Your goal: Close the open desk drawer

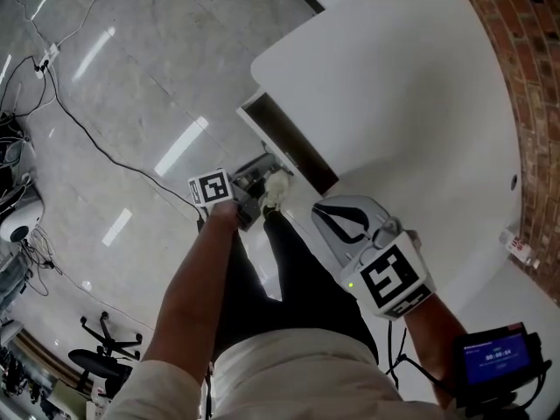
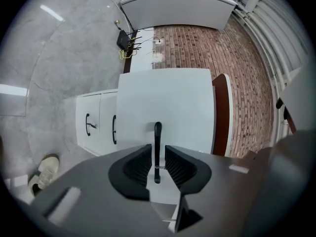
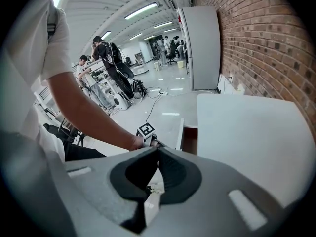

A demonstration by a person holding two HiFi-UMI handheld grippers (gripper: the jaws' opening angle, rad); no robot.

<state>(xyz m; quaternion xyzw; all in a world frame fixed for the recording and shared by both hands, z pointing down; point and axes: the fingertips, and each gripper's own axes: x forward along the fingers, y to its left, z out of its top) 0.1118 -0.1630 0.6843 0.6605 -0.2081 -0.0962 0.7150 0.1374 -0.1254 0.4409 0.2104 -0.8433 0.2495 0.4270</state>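
Black handle (image 2: pixel 157 132) centre frame between slightly parted, unclamped jaws of left gripper (image 2: pixel 158 154): best pushed squarely toward desk (image 1: pixel 394 86), sliding drawer (image 1: pixel 293 143) straight; right gripper (image 3: pixel 157 154) pinched shut, empty.

White-fronted drawer (image 1: pixel 289 143), partly open

The scene was brightly and evenly lit from overhead. Long streaks of glare were thrown across the polished floor (image 1: pixel 149 51) in the head view, and strip lights (image 3: pixel 143 11) were shown on the ceiling in the right gripper view. The white desk top (image 1: pixel 394 86) was nearly washed out. Only faint, soft shadows were cast. Both gripper views were strongly bowed and darkened to black at the corners, and the nearest foreground was rendered soft.
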